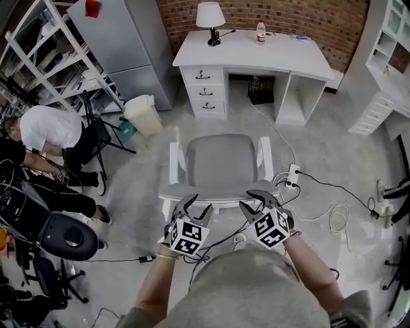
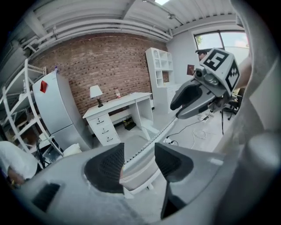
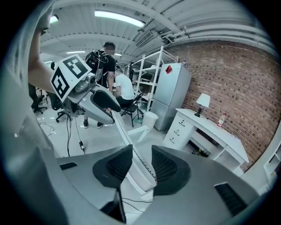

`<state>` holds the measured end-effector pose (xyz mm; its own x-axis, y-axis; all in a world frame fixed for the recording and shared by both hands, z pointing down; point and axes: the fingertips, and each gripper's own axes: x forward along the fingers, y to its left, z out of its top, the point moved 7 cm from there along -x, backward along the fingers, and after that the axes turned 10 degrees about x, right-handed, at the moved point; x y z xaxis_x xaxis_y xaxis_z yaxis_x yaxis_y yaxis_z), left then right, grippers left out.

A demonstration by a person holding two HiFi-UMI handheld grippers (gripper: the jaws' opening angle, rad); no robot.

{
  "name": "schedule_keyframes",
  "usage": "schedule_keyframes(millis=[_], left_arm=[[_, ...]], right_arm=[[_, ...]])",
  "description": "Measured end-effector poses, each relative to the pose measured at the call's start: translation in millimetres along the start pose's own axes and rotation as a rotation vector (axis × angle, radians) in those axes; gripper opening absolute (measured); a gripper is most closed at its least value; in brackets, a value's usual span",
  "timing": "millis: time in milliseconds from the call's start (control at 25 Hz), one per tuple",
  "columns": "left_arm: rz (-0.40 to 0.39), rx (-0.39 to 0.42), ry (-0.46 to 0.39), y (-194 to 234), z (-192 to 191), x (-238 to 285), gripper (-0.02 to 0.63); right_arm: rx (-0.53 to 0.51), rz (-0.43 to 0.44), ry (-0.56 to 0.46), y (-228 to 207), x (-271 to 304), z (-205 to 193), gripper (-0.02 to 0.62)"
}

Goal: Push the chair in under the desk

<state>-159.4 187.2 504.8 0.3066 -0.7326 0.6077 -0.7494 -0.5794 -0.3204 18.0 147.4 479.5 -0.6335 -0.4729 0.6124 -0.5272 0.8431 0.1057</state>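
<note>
A white armchair with a grey seat (image 1: 221,163) stands on the floor, well short of the white desk (image 1: 250,51) at the brick wall, its back toward me. My left gripper (image 1: 195,206) is at the left of the chair's top back rail (image 1: 221,197). In the left gripper view its jaws (image 2: 139,160) straddle the rail (image 2: 151,140) with gaps on both sides. My right gripper (image 1: 256,202) is at the rail's right end. In the right gripper view its jaws (image 3: 142,165) stand apart around the rail (image 3: 127,136), not pressing it.
On the desk stand a lamp (image 1: 210,16) and a bottle (image 1: 260,31). A pale bin (image 1: 142,114) stands left of the desk beside a grey fridge (image 1: 122,45). A person (image 1: 48,128) crouches at left near a black office chair (image 1: 64,236). Cables and a power strip (image 1: 291,176) lie right of the armchair.
</note>
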Motion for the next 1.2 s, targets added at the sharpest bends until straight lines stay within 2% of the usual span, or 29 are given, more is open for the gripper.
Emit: schedule_keyframes(millis=[160,320,560,1040,1200], left_arm=[[-0.034,0.141,0.030,-0.1,7.2,7.0,0.218],[-0.093,0.238,0.061,1.8,8.7,10.5,0.218],[-0.150,0.470,0.182,2.3,-0.8,25.1,0.218],[-0.242,0.664,0.294,8.9,-16.3,47.6,0.190],[-0.278,0.668,0.307,9.3,-18.6,57.6,0.176]], right_arm=[[-0.043,0.032,0.019,0.7,2.5,-0.5,0.114],[-0.113,0.070,0.060,1.4,6.4,-1.8,0.114],[-0.266,0.134,0.159,1.6,16.2,-7.8,0.114],[-0.467,0.175,0.261,7.0,34.2,-6.8,0.112],[-0.491,0.202,0.294,8.7,47.3,-9.8,0.114]])
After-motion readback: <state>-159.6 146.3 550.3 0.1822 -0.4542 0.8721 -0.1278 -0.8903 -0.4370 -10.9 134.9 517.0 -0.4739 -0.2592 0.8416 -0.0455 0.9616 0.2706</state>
